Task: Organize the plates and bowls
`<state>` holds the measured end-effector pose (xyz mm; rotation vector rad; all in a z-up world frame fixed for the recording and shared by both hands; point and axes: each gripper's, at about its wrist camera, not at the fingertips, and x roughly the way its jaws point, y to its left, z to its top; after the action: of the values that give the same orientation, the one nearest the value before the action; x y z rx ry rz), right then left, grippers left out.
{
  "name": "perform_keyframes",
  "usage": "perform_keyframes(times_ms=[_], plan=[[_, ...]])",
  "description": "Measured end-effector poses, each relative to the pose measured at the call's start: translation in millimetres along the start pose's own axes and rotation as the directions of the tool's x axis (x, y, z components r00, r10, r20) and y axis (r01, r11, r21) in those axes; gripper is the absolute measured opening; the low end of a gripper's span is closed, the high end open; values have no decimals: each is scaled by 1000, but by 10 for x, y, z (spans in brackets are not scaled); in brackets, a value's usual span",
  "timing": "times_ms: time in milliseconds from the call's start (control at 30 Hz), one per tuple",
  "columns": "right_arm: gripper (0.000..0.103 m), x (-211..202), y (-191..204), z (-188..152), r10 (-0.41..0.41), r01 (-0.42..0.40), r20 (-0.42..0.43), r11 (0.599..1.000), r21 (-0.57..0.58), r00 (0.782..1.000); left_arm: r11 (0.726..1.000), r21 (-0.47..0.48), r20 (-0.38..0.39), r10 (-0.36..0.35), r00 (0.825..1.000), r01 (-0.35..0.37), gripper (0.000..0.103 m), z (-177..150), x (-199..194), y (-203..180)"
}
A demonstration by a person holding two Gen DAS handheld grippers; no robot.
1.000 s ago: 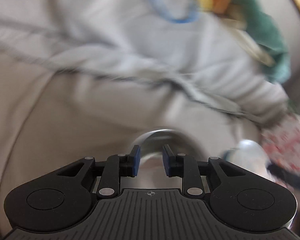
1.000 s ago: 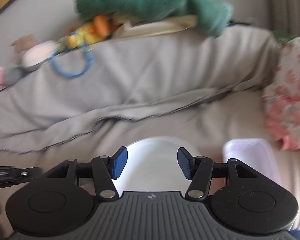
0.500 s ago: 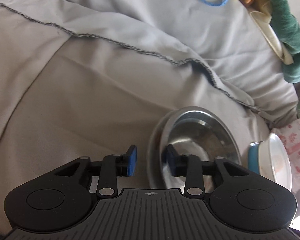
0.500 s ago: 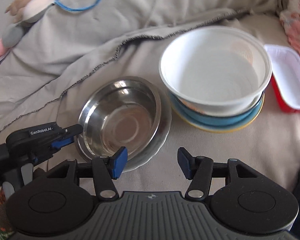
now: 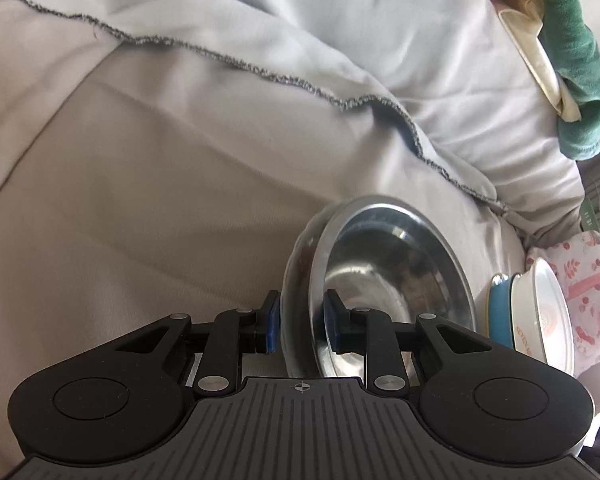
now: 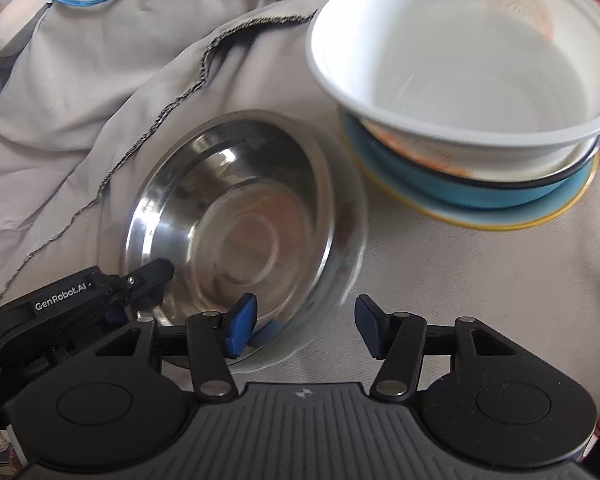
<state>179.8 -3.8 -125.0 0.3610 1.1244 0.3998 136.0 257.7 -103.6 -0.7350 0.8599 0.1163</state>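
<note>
A wrinkled grey bedsheet point(image 5: 188, 152) with a frayed stitched edge covers the soft bed. At about 1 o'clock in the right wrist view a smooth white plastic bowl point(image 6: 464, 60) sits nested in a blue bowl point(image 6: 460, 192) on a yellow-rimmed plate point(image 6: 500, 220). The shiny round steel bowl point(image 6: 236, 216) rests in a shallow plate point(image 6: 346, 240) at 11 o'clock, where the left gripper point(image 5: 300, 320) is clamped over both rims, while the right gripper point(image 6: 305, 325) hovers low with fingers wide apart, gripping nothing.

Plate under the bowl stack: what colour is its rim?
The plate is light blue with a yellow-gold rim, clearest in the right wrist view, beneath the white bowl.
</note>
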Motion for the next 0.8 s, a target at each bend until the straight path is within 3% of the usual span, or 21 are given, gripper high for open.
perform_keyframes(times_ms=[100, 267, 433, 567, 700, 800], plan=[[55, 16, 150, -41, -18, 19, 19, 999, -30, 1000, 999, 13, 40, 29, 999, -30, 26, 9, -19, -20], [55, 76, 206, -14, 38, -39, -12, 999, -17, 999, 994, 58, 102, 88, 991, -94, 27, 27, -45, -90], [56, 83, 149, -40, 78, -78, -4, 995, -57, 997, 996, 44, 94, 75, 993, -80, 27, 49, -35, -39], [56, -142, 77, -75, 81, -74, 46, 987, -140, 996, 996, 41, 104, 75, 992, -80, 28, 54, -43, -27], [56, -504, -50, -91, 141, -129, 36, 965, -227, 989, 990, 45, 190, 120, 974, -130, 27, 4, -221, -102], [56, -889, -117, -70, 158, -100, 136, 929, -357, 978, 993, 47, 293, 90, 952, -108, 26, -17, -532, -284]])
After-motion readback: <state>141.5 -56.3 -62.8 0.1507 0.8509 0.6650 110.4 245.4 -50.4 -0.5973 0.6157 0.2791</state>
